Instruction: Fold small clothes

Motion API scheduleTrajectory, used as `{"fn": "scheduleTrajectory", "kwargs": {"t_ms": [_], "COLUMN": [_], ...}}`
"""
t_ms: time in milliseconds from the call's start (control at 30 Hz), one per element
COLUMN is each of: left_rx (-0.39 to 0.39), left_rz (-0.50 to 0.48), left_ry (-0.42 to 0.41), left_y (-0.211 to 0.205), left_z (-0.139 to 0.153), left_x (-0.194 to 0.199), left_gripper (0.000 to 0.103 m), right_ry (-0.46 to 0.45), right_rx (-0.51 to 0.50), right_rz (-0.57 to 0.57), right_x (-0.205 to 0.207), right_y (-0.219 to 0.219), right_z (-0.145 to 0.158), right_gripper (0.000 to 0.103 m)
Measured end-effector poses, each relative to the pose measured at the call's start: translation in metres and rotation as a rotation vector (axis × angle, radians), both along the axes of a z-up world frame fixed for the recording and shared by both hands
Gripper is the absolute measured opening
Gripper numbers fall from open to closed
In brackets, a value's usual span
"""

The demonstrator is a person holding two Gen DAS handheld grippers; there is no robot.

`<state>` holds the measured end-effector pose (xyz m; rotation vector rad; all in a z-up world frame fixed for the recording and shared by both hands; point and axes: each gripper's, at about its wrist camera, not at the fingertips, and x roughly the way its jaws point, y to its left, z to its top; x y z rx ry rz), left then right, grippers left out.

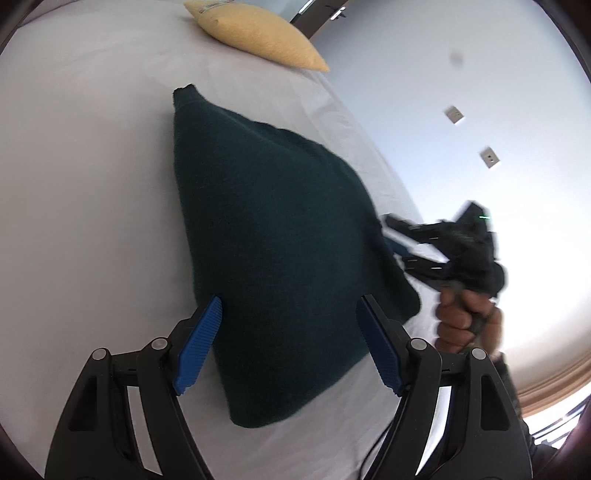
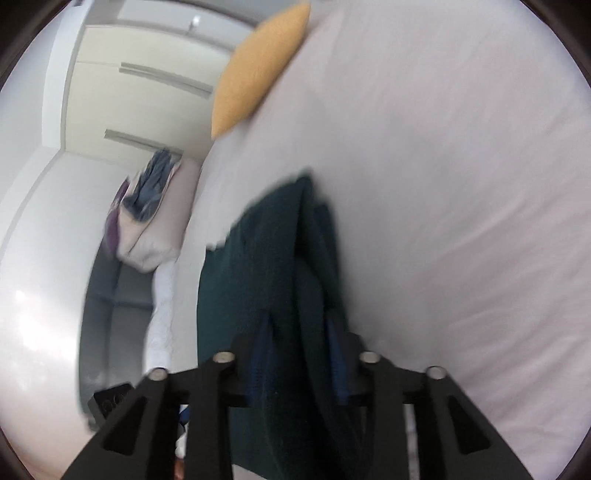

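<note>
A dark green knitted garment (image 1: pixel 277 240) lies folded on the white bed sheet (image 1: pixel 92 184). My left gripper (image 1: pixel 290 299) hovers open over its near end, blue pads wide apart and touching nothing. My right gripper (image 1: pixel 395 242), held by a hand (image 1: pixel 458 317), is at the garment's right edge. In the right wrist view the garment (image 2: pixel 251 277) runs up between the fingers of the right gripper (image 2: pixel 299 317), whose jaws stand apart around the folded edge. The picture is blurred there, and the pads do not appear to press on the cloth.
A yellow pillow (image 1: pixel 258 33) lies at the far end of the bed, also in the right wrist view (image 2: pixel 258 74). Beyond the bed's edge are a pale cushion with blue cloth (image 2: pixel 147 221), cream wardrobe doors (image 2: pixel 147 74) and a wall with sockets (image 1: pixel 453 114).
</note>
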<state>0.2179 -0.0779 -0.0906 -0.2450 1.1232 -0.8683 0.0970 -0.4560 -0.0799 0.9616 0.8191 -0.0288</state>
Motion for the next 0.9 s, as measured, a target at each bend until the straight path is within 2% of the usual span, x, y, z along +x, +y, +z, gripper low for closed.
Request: {"fn": "scheduleTrajectory", "kwargs": {"t_ms": [133, 200, 233, 300, 400, 467, 533, 767, 800, 867, 900], "left_rx": [0.013, 0.026, 0.035, 0.054, 0.064, 0.066, 0.071, 0.109, 0.108, 0.101, 0.104], "left_rz": [0.018, 0.020, 0.016, 0.014, 0.012, 0.009, 0.014, 0.016, 0.017, 0.018, 0.017], "left_ry": [-0.007, -0.027, -0.034, -0.045, -0.050, -0.049, -0.045, -0.023, -0.011, 0.008, 0.006], "left_y": [-0.004, -0.008, -0.011, -0.015, -0.018, -0.018, -0.019, -0.027, -0.027, -0.025, -0.025], "left_z": [-0.007, -0.006, -0.007, -0.008, -0.009, -0.008, -0.009, -0.021, -0.024, -0.028, -0.030], "left_x": [0.002, 0.001, 0.000, -0.001, -0.002, -0.002, -0.001, 0.000, 0.001, 0.002, 0.003], "left_gripper": [0.074, 0.074, 0.074, 0.074, 0.074, 0.074, 0.074, 0.074, 0.074, 0.074, 0.074], "right_ry": [-0.070, -0.084, -0.060, 0.051, 0.091, 0.103, 0.095, 0.079, 0.074, 0.070, 0.065], "right_rx": [-0.052, -0.117, -0.151, -0.233, -0.187, -0.207, -0.192, -0.089, -0.049, -0.034, -0.060], "right_rz": [0.087, 0.187, 0.210, 0.190, 0.166, 0.194, 0.188, 0.105, 0.076, 0.059, 0.067], "right_x": [-0.014, -0.013, -0.010, -0.003, -0.004, -0.001, -0.004, -0.016, -0.022, -0.028, -0.031], "right_y": [0.022, 0.045, 0.052, 0.053, 0.046, 0.050, 0.047, 0.037, 0.035, 0.036, 0.040], "right_z": [0.031, 0.042, 0.042, 0.028, 0.013, 0.010, 0.009, -0.015, -0.018, -0.011, -0.003], "right_gripper": [0.040, 0.040, 0.040, 0.040, 0.035, 0.015, 0.010, 0.008, 0.008, 0.008, 0.008]}}
